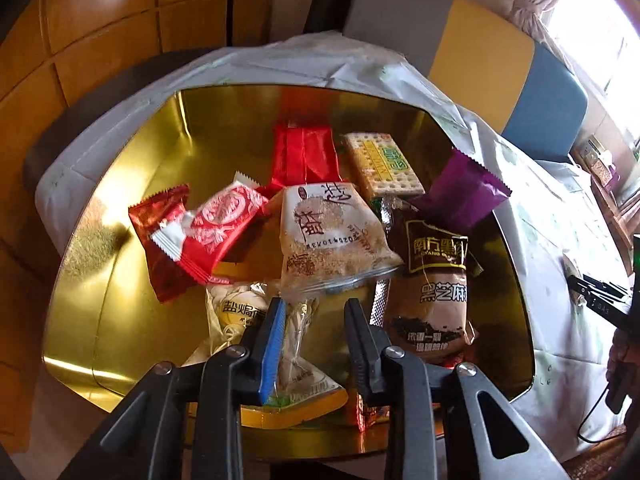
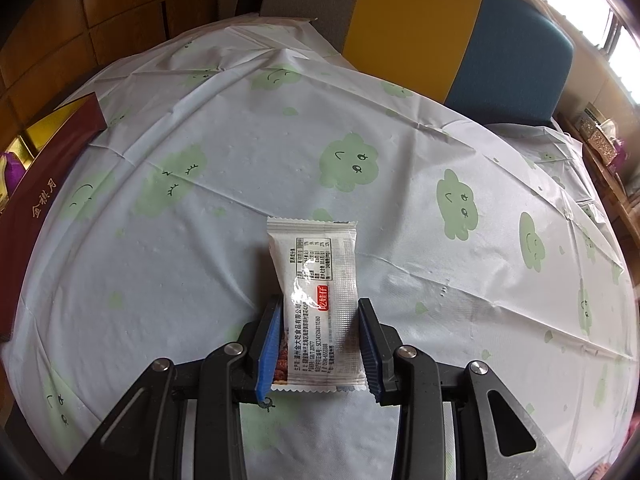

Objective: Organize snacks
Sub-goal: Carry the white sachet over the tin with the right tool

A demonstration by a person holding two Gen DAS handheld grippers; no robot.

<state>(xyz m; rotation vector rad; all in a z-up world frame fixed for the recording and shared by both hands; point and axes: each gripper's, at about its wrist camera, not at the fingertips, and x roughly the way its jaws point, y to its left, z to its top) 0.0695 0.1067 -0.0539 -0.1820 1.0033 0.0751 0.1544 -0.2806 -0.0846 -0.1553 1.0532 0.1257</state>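
Two grippers busy: left gripper (image 1: 314, 306) jaws are closing on a clear packet (image 1: 298, 344) lying lengthwise between them in the gold tin (image 1: 100, 312), while right gripper (image 2: 320, 308) jaws are clamping the white sachet (image 2: 320, 300), its long axis running straight ahead over the desk (image 2: 240, 160).

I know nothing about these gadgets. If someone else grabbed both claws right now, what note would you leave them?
Left claw: shut over the gold tin, with a clear-wrapped snack between its fingers.
Right claw: shut on a white snack packet, held over the cloud-print tablecloth.
Where things are: the tin holds the pile of snacks, among them a purple packet and a cracker pack.
Done: one packet is out of the tin.
Left: sort the remaining snacks.
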